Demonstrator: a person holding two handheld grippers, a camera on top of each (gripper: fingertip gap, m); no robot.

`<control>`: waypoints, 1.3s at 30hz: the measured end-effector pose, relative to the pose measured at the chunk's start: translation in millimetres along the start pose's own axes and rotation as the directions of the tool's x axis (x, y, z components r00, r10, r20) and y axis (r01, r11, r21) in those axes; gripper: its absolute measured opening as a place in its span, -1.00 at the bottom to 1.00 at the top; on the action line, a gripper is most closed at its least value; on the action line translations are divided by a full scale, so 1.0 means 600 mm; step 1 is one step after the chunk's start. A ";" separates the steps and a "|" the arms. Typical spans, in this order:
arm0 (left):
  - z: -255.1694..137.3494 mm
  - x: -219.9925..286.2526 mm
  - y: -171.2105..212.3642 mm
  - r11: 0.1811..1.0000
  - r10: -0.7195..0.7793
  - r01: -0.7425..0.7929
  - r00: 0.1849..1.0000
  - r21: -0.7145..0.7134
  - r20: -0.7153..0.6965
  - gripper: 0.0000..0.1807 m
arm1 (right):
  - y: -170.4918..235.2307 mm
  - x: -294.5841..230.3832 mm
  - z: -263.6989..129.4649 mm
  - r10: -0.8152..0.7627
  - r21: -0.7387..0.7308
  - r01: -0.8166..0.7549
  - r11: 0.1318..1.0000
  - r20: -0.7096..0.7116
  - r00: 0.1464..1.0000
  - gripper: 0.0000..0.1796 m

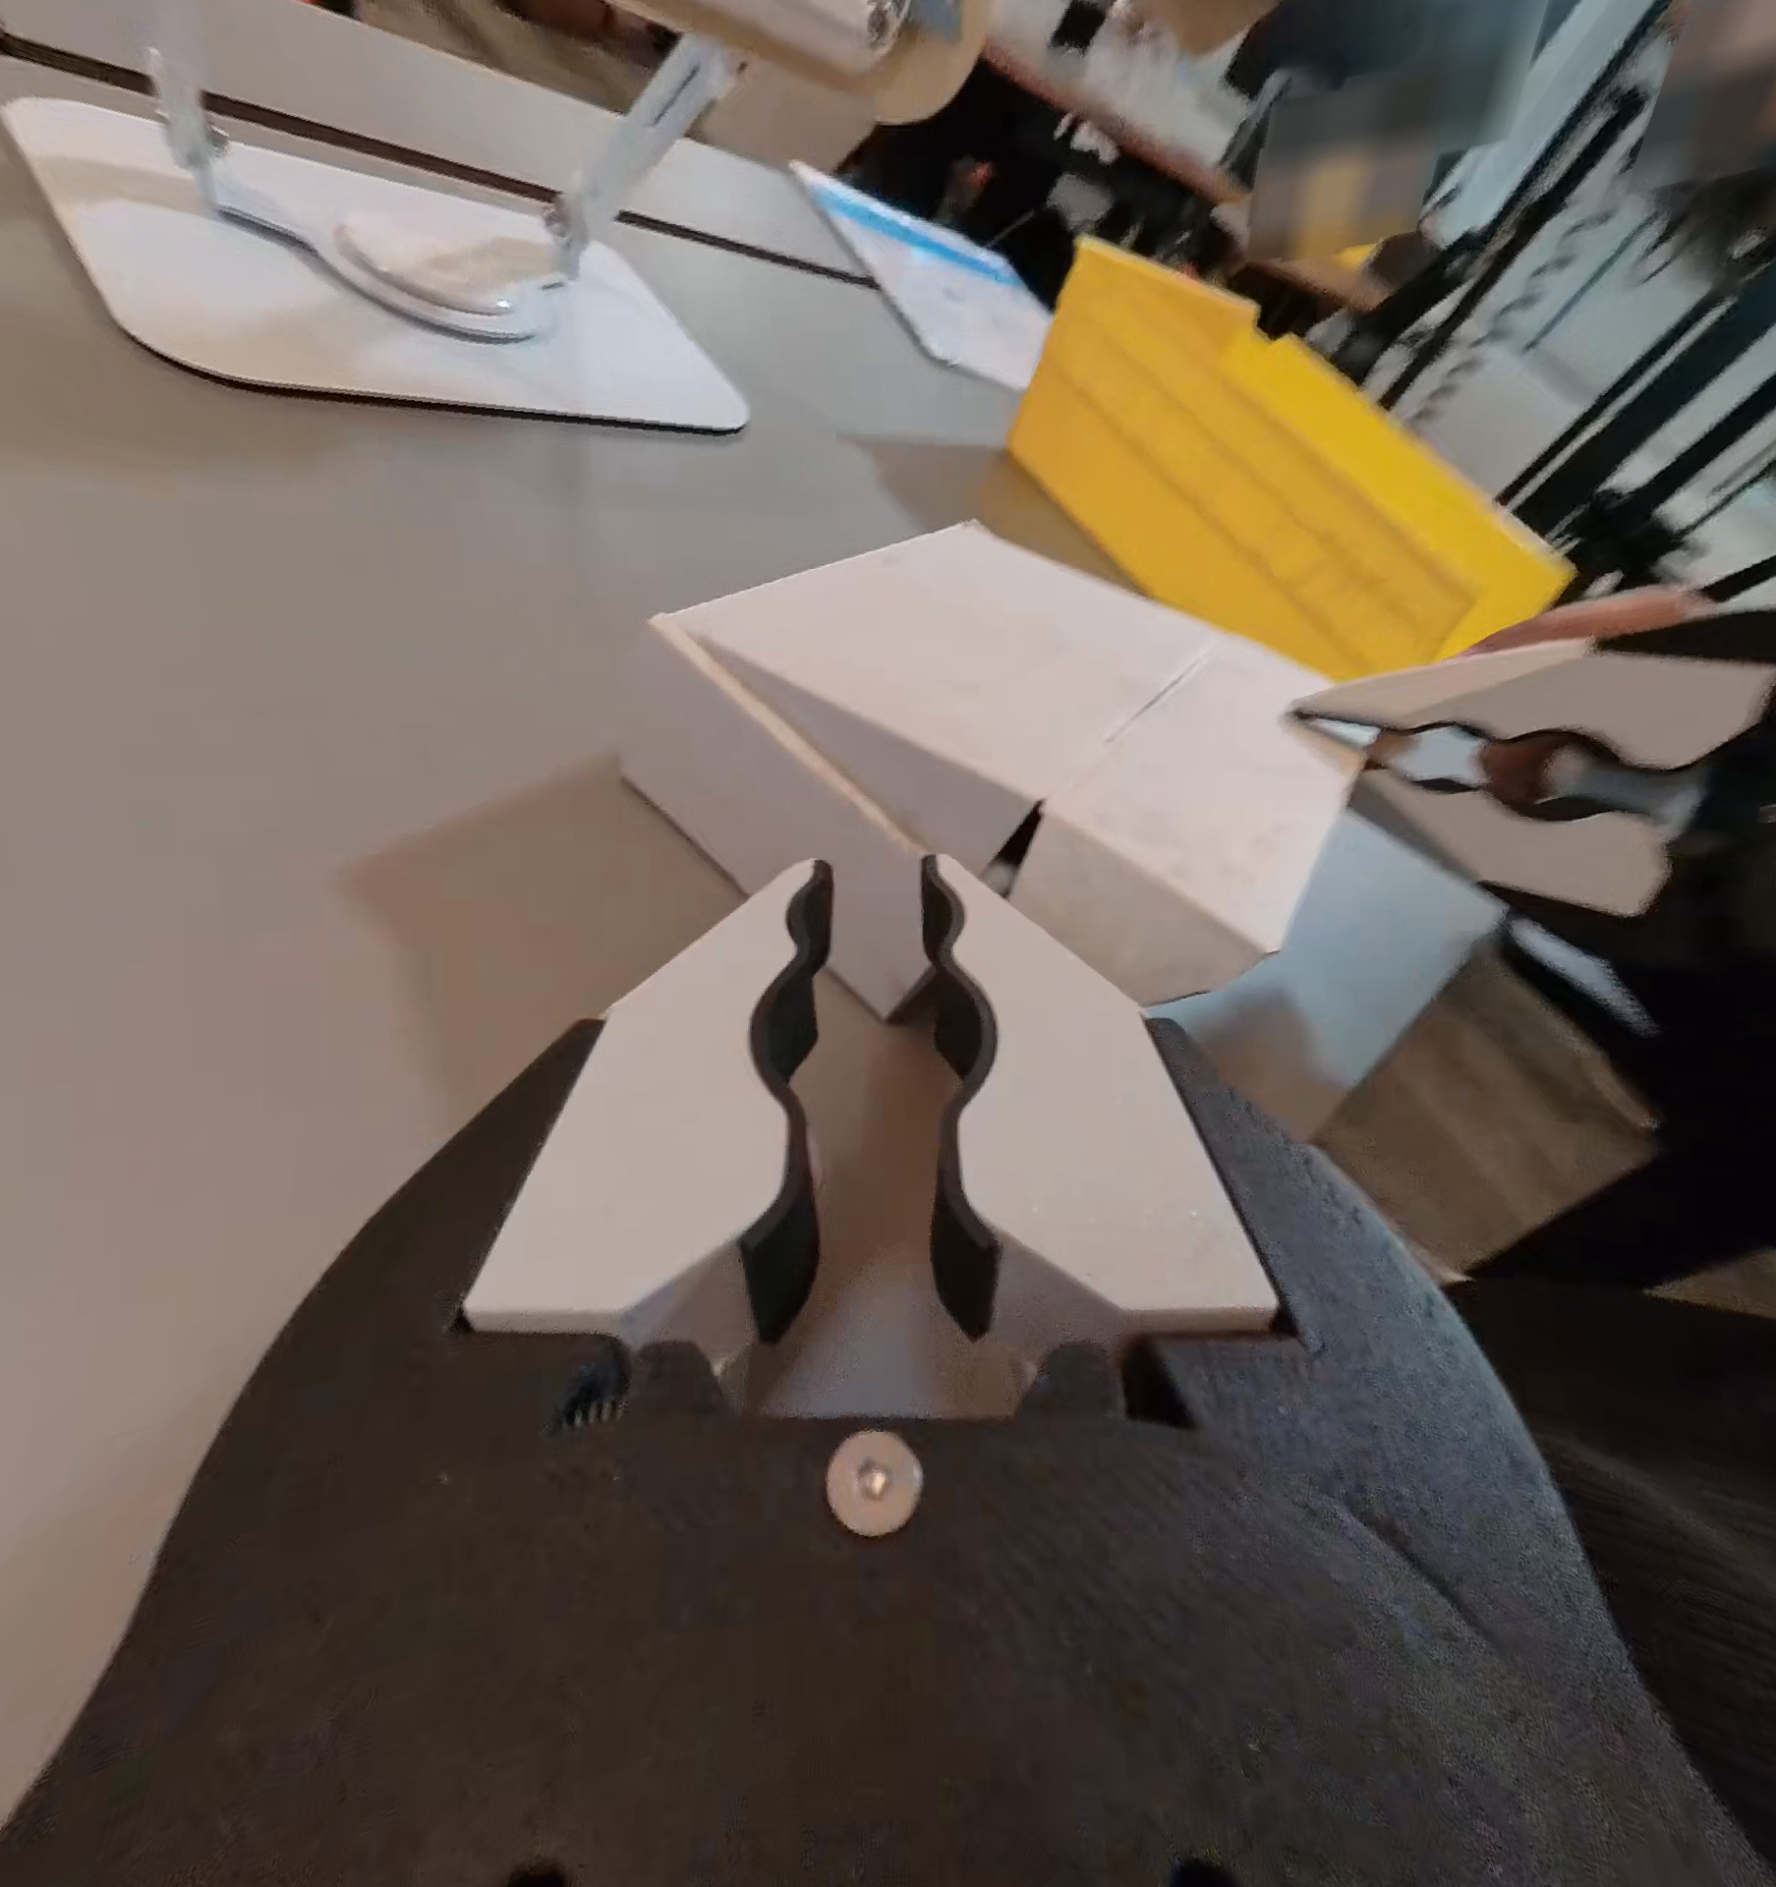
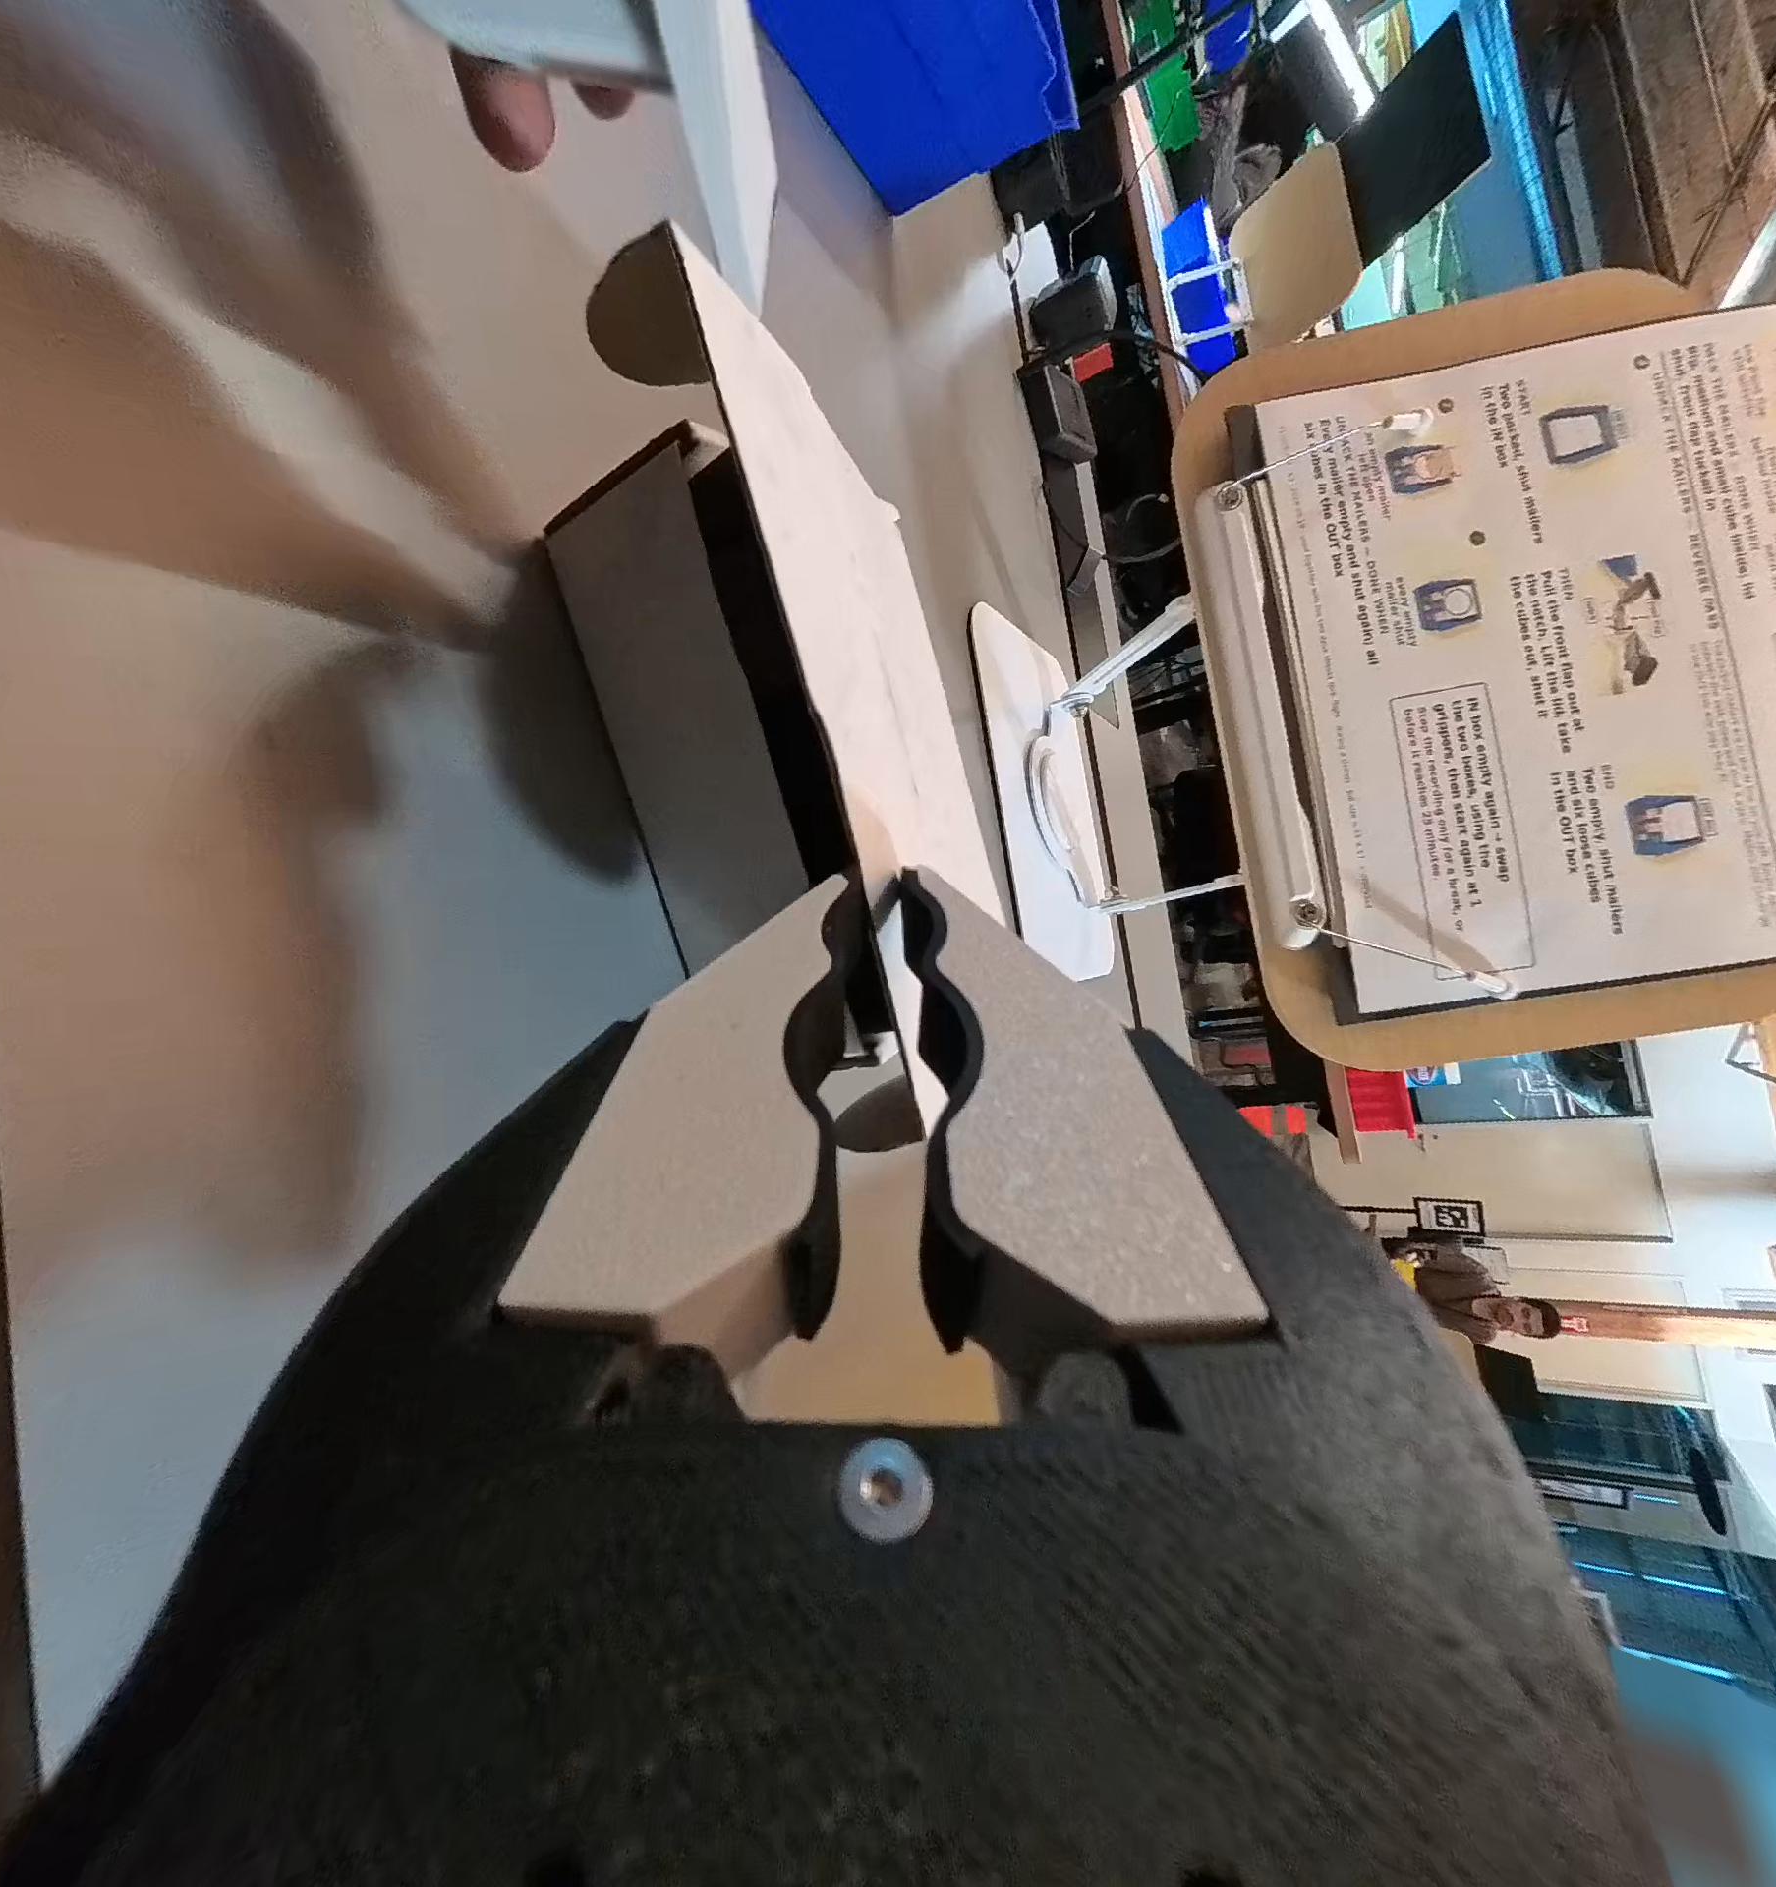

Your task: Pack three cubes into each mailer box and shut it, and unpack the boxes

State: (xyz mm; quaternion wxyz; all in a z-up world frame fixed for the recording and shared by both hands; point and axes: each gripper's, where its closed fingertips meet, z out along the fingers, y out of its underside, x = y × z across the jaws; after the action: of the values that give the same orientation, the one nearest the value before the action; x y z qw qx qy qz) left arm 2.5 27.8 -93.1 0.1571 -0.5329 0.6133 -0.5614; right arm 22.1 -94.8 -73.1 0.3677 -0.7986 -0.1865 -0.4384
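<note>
A white mailer box (image 1: 914, 694) lies on the grey table near its right edge, with its lid raised a little. My left gripper (image 1: 873, 878) is open by a narrow gap and empty, its tips just short of the box's near corner. My right gripper (image 2: 878, 893) is shut on the thin edge of the lid flap (image 2: 822, 531), which has rounded ears. It also shows in the left wrist view (image 1: 1307, 720) at the box's right side. The box body (image 2: 659, 694) is dark inside. No cubes are in view.
A yellow bin (image 1: 1271, 490) stands behind the box. A white stand base (image 1: 352, 276) sits at the far left, and its stand holds an instruction sheet (image 2: 1527, 664). A blue bin (image 2: 924, 92) is farther off. A person's fingers (image 2: 516, 112) show, blurred. My right fingertips sit around 12 cm from my left ones.
</note>
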 end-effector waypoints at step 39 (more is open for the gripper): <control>0.024 0.010 0.065 0.982 -0.031 0.022 0.999 -0.186 -0.041 -0.83 | 0.011 -0.034 0.012 -0.118 -0.035 0.119 0.992 0.025 0.993 -0.87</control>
State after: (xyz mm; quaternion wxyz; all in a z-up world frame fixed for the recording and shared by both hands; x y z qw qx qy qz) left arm -7.1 7.4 -128.4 0.0859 -0.5409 0.6590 -0.5156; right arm 18.8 -93.5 -95.5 0.3244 -0.7976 -0.2297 -0.4537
